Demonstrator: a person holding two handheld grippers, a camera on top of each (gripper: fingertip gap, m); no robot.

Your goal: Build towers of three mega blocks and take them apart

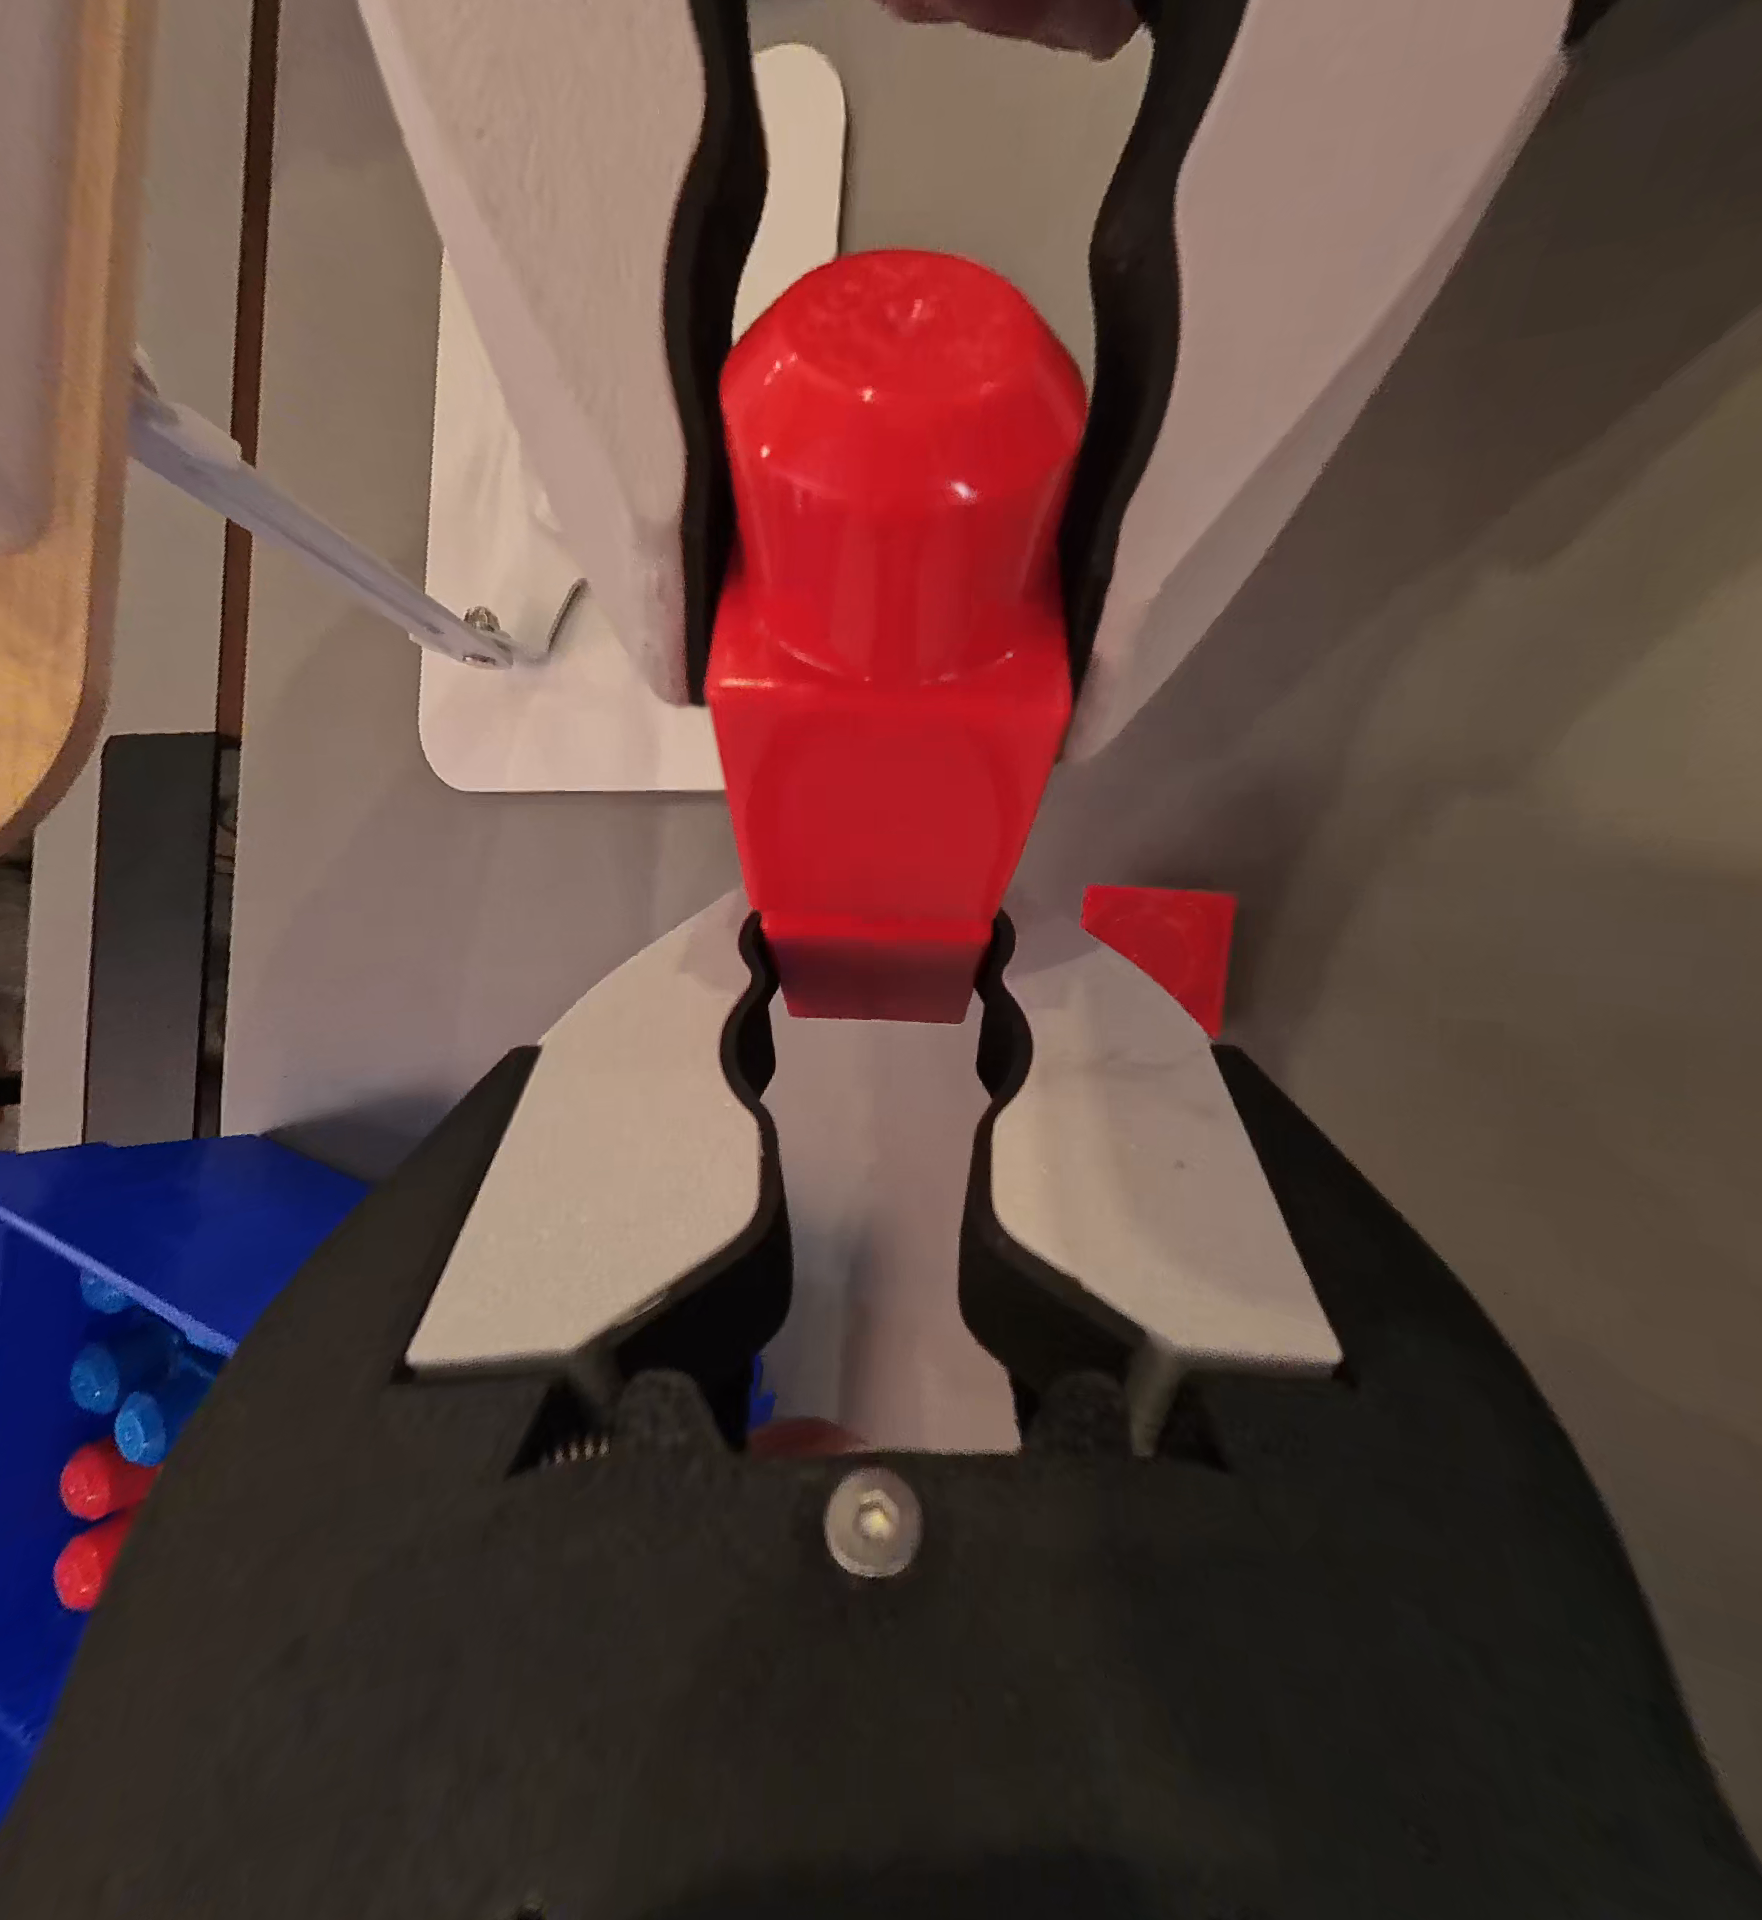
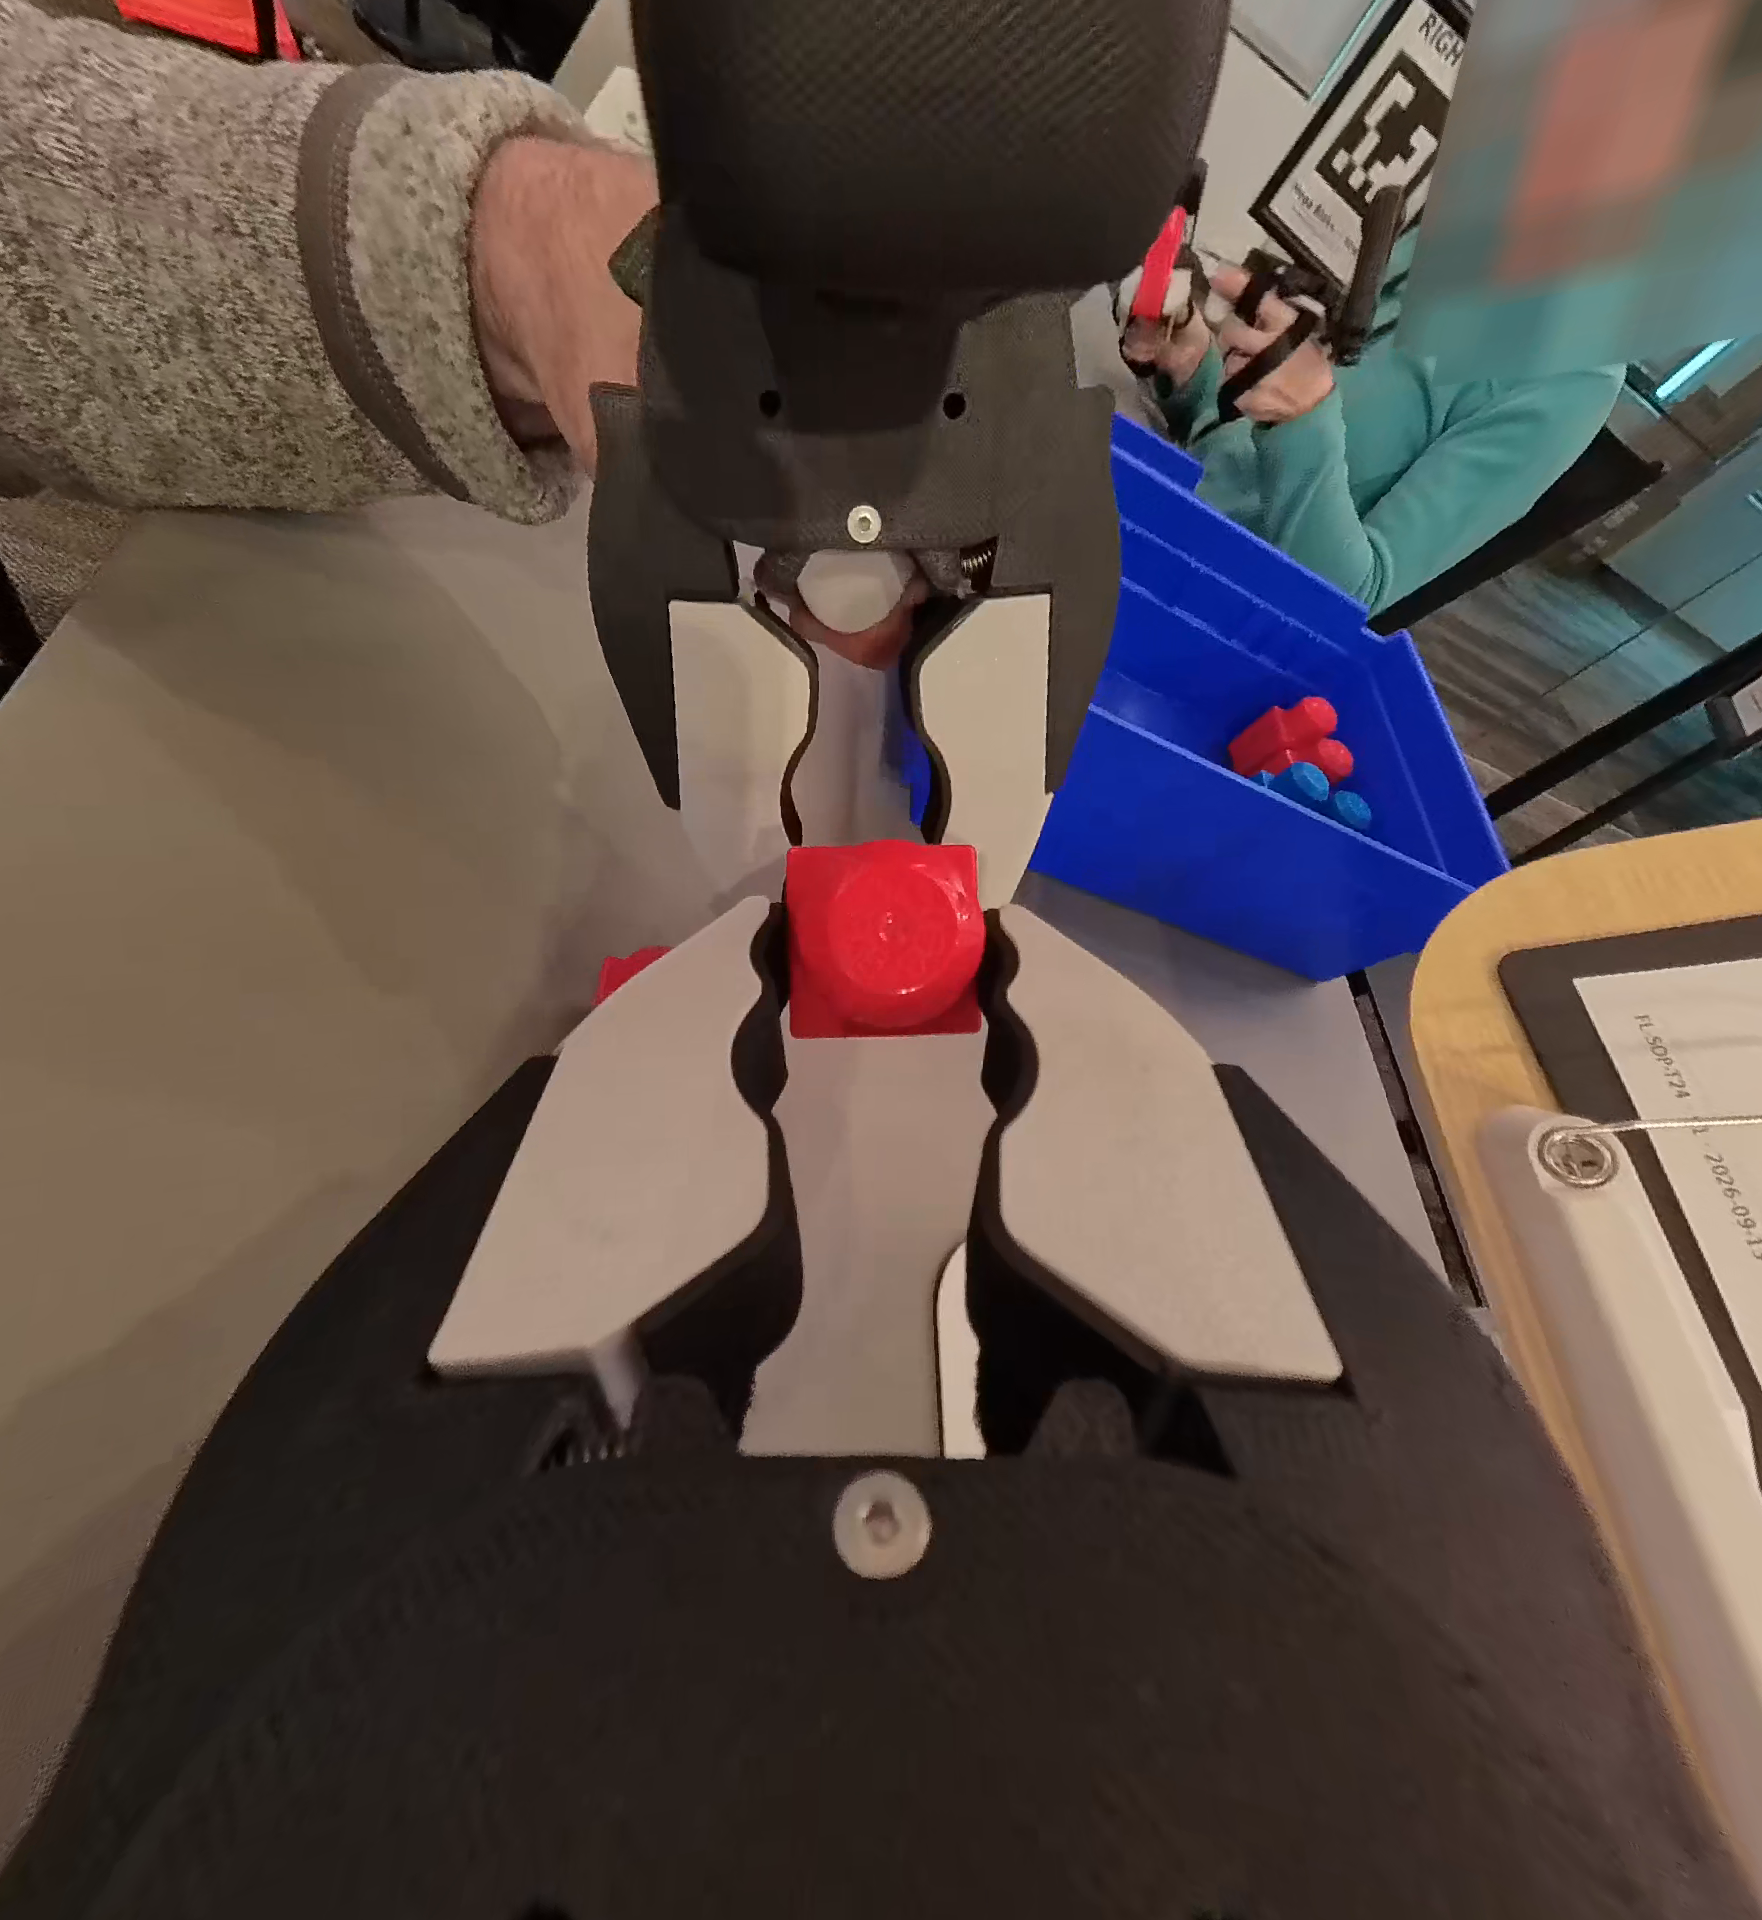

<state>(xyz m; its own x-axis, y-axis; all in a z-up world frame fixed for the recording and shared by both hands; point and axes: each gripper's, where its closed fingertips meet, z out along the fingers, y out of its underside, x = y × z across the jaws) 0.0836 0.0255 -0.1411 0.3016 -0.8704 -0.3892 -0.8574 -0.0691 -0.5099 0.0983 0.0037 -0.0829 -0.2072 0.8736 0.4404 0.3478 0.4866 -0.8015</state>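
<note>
A red block (image 1: 887,810) with a tall round stud is held in the air between both grippers. In the left wrist view my left gripper (image 1: 877,966) is shut on the lower end of its square body. My right gripper (image 1: 892,686) comes in from the top of that view, its fingers along the stud and pressed on the body's upper edge. In the right wrist view my right gripper (image 2: 882,956) clamps the red block (image 2: 882,940), seen stud-on, and the left gripper (image 2: 864,831) meets it from the far side. A second red block (image 1: 1168,956) lies on the grey table beside them; it also shows in the right wrist view (image 2: 628,971).
A blue bin (image 2: 1272,831) with red and blue blocks (image 2: 1303,758) stands to the right of the grippers; it also shows in the left wrist view (image 1: 129,1299). A wooden board with a framed sheet (image 2: 1635,1143) lies at the right. A grey sleeve (image 2: 181,260) holds the left gripper. A person in teal (image 2: 1428,468) sits beyond.
</note>
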